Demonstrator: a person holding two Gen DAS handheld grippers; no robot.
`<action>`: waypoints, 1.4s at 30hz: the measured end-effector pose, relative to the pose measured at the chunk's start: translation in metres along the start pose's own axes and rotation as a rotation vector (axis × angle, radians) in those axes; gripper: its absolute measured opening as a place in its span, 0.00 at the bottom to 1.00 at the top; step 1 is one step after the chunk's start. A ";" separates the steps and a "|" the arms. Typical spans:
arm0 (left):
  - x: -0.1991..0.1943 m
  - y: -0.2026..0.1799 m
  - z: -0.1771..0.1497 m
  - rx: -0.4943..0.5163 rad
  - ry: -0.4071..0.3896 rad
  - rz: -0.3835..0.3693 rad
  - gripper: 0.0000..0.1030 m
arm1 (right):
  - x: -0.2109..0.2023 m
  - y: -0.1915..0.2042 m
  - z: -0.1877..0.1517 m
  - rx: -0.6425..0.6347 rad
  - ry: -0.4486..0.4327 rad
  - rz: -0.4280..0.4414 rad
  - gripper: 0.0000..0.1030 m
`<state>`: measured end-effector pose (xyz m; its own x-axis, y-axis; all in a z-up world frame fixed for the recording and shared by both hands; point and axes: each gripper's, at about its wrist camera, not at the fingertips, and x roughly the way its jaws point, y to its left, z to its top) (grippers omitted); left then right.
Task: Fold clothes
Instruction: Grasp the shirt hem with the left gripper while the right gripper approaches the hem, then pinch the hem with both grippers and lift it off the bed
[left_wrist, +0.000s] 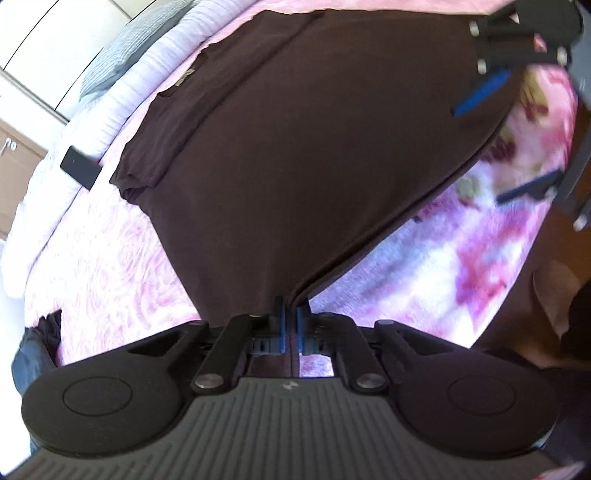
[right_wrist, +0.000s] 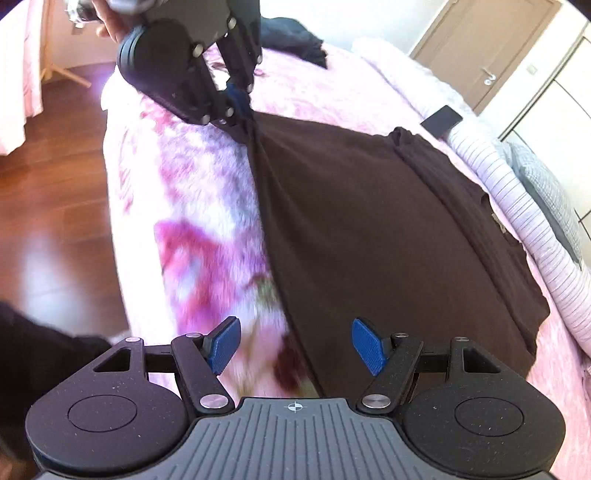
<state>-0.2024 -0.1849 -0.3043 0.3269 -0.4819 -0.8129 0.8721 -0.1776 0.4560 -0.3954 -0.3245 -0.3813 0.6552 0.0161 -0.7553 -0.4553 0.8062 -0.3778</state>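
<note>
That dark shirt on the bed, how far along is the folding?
Early. The dark shirt lies spread on the pink bedspread, one side apparently folded in. The left gripper has pinched one bottom corner; the right gripper hangs open above the other. The main folds remain.

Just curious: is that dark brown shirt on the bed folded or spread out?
Mostly spread: the dark brown shirt lies flat, one sleeve turned in, one corner pinched by the left gripper.

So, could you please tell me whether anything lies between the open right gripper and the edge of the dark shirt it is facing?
Nothing visible does. The right gripper is open just above the near edge of the dark shirt, with only the pink floral bedspread beneath. The left gripper is shut on the shirt's other corner, well clear.
</note>
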 end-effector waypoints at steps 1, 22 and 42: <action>-0.001 0.001 0.000 0.008 -0.004 -0.001 0.05 | 0.004 0.000 0.000 -0.012 0.000 -0.023 0.68; 0.027 -0.051 -0.035 0.437 -0.005 0.198 0.19 | 0.023 -0.077 -0.115 -0.417 0.137 -0.291 0.33; -0.077 -0.018 -0.036 0.415 -0.074 0.135 0.01 | -0.064 -0.081 -0.069 -0.364 0.108 -0.047 0.02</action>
<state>-0.2301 -0.1140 -0.2626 0.3879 -0.5816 -0.7150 0.5983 -0.4312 0.6753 -0.4418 -0.4319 -0.3395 0.6222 -0.0942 -0.7771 -0.6230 0.5416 -0.5644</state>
